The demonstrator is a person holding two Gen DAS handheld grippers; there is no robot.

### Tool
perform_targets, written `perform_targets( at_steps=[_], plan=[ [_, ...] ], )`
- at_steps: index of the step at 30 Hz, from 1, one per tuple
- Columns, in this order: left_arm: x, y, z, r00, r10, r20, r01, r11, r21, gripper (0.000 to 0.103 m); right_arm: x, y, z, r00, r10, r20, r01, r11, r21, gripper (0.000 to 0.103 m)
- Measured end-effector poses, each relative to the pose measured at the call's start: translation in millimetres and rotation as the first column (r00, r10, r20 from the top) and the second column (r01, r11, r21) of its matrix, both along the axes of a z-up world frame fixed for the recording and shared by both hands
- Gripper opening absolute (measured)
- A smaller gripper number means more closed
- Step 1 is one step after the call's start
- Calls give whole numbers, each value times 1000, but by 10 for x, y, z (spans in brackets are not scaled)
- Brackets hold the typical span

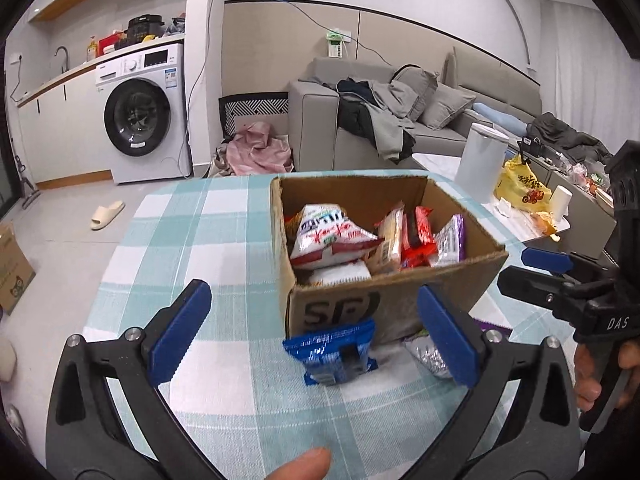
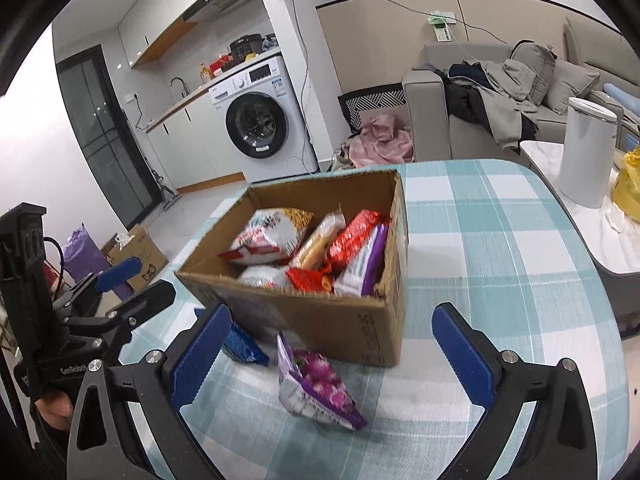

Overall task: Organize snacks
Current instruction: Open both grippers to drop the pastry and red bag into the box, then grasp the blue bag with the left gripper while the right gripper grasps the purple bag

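Observation:
An open cardboard box (image 1: 332, 308) (image 2: 340, 320) stands on the checked tablecloth (image 1: 224, 248) and holds several snack packets, among them a white-and-red bag (image 1: 328, 236) and red bars (image 1: 420, 236). A blue packet (image 1: 332, 356) (image 2: 244, 348) leans on the box's near wall. Beside it lies a purple packet (image 2: 320, 384) with a silver back (image 1: 428, 354). My left gripper (image 1: 312, 320) is open, with the blue packet between its pads but untouched. My right gripper (image 2: 332, 320) is open over the purple packet, clear of it.
A white canister (image 1: 480, 156) and a yellow bag (image 1: 520, 188) sit on a side table (image 2: 624, 248) to the right. Behind are a grey sofa (image 1: 320, 128) with clothes and a washing machine (image 1: 140, 116). A cardboard box (image 2: 140, 256) stands on the floor at the left.

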State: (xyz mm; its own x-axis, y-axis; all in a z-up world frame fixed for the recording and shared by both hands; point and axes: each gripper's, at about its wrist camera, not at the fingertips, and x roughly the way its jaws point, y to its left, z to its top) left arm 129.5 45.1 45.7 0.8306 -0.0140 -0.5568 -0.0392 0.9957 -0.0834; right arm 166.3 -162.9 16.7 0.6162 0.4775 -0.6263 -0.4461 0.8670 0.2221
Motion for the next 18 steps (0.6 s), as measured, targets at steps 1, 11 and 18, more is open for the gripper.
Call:
perform_targets(
  at_steps=[1,11,18],
  plan=[
    [-19,7,-21,1000,0,-3,0,1000,-2,102,-19,-2,-28,1000,-1,-5,1,1000,-12,103],
    [-52,-52,-198,999,-1,-51,2,1000,6,102,-120,-22,-231,1000,0,-30,-2,998,-65,103],
    [26,-52,-317,996,-1,-84,1,1000,7,102,-65,40,-373,997,-1,-72,-6,995,-96,103]
  ],
)
